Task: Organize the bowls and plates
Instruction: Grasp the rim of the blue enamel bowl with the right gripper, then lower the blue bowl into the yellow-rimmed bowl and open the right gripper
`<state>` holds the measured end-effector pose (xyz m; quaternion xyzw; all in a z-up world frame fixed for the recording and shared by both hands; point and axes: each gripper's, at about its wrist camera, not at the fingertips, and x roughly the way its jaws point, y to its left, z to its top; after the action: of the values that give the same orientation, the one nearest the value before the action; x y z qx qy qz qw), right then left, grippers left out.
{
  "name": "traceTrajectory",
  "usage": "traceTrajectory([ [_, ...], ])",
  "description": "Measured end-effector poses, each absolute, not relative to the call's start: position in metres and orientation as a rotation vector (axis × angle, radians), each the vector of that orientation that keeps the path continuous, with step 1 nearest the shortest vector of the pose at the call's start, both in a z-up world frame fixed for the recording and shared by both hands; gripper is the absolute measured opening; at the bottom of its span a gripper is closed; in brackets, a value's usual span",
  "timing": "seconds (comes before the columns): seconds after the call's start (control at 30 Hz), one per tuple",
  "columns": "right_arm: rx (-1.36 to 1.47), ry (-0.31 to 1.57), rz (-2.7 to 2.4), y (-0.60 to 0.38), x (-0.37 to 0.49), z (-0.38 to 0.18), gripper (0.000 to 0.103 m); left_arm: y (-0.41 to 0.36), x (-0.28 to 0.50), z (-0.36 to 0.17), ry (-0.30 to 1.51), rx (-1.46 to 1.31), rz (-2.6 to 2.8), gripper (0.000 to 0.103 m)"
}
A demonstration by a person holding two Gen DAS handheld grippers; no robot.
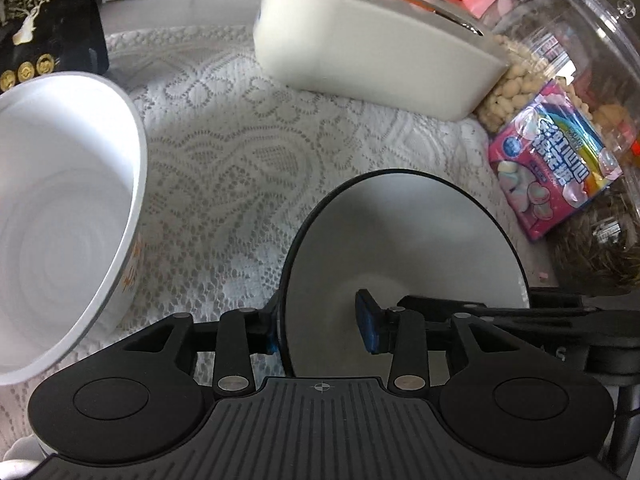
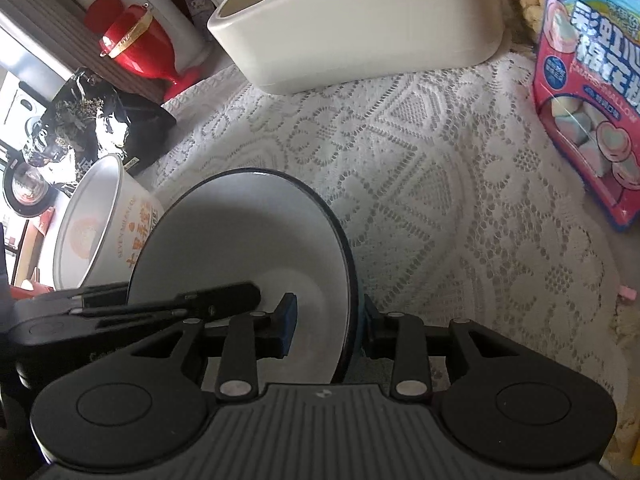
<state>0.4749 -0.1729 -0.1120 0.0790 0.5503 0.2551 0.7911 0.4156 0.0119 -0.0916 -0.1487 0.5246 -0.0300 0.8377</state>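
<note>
A white bowl with a black rim [image 1: 400, 240] [image 2: 240, 240] sits low over the lace cloth [image 1: 220, 160], between both grippers. My left gripper [image 1: 320, 328] straddles the bowl's left rim. One pad is against the outside and the other stands well clear inside, so it is open. My right gripper [image 2: 324, 320] is on the opposite rim, shut on the wall with one pad inside and one outside. Each gripper's fingers show in the other's view. A larger white bowl with orange print [image 1: 60, 220] [image 2: 92, 224] stands to the left.
A cream rectangular container [image 1: 360, 48] [image 2: 360, 20] stands at the back. A glass jar [image 1: 580, 40] and a pink marshmallow pack [image 1: 560, 160] [image 2: 592, 120] are on the right. A black bag [image 1: 40, 20] lies at the far left and a red vase [image 2: 136, 40] behind it.
</note>
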Motion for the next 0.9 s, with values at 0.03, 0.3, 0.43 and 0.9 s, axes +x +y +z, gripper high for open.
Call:
traceTrajectory([
  [0.03, 0.166, 1.182, 0.550, -0.172, 0.474, -0.112, 0.035, 0.010, 0.416, -0.091, 1.103, -0.301, -0.057, 0.040],
  [0.3, 0.157, 1.167, 0.528, -0.172, 0.466, -0.107, 0.034, 0.003, 0.411, -0.085, 1.097, -0.242, -0.038, 0.038],
  [0.43, 0.164, 1.138, 0.534, -0.175, 0.458, -0.094, 0.034, 0.001, 0.404, -0.067, 1.067, -0.228, -0.036, 0.038],
  [0.9, 0.198, 0.984, 0.569, -0.204, 0.398, -0.022, 0.034, -0.026, 0.337, 0.010, 0.975, -0.196, -0.028, 0.038],
])
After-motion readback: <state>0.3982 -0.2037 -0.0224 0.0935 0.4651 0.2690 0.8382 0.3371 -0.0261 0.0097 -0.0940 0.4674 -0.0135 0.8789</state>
